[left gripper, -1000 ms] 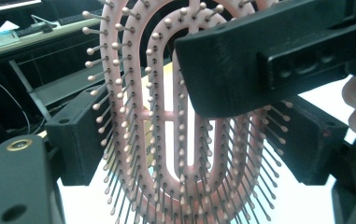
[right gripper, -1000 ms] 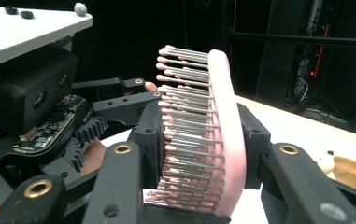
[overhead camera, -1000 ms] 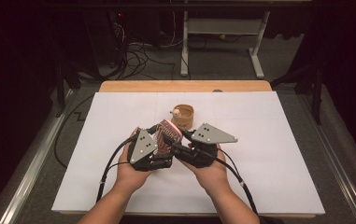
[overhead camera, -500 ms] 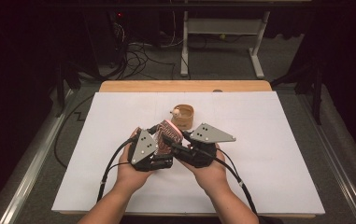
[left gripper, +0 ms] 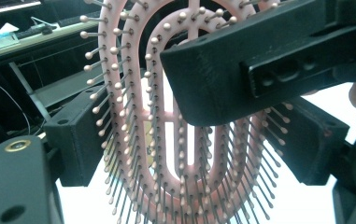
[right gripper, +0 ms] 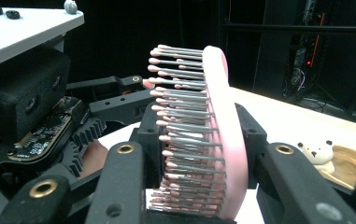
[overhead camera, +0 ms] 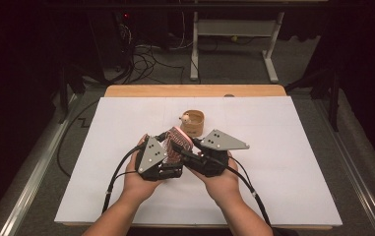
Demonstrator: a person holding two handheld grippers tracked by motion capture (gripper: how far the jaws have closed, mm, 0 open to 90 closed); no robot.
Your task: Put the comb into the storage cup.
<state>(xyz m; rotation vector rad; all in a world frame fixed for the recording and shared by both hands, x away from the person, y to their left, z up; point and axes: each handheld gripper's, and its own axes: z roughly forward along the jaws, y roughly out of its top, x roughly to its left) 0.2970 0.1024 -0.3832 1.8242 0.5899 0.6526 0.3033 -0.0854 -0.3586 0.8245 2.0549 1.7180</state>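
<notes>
We have a pink hairbrush (overhead camera: 178, 142) lifted off the white table (overhead camera: 293, 196), held up between the 2 hand-held grippers near the middle of the sheet, just in front of a small round wooden holder (overhead camera: 193, 123) with a little bear figure (right gripper: 316, 154) at its rim. The right hand-held gripper (right gripper: 199, 154) is closed on the brush head: in the right gripper view its 2 jaws sit on either side, one against the smooth pink back, the other in among the bristles (right gripper: 180, 121). The left hand-held gripper (left gripper: 192, 144) stands wide, its 2 jaws flanking the edges of the oval head; we cannot tell whether they touch it. In the left gripper view a black jaw of the other gripper crosses the bristle face. We judge the brush light and stiff in its frame: a vented plastic oval with open slots, likely smooth and a bit slippery on the back. The bristles are thin pins with ball tips; they look springy and would bend or splay under a hard squeeze, so a grip across them feels less sure than one on solid plastic. We would take hold by the rim of the head, or by the handle, which sits out of sight below the jaws. Moderate pressure seems enough; a twist could let the head pivot between the pads.
</notes>
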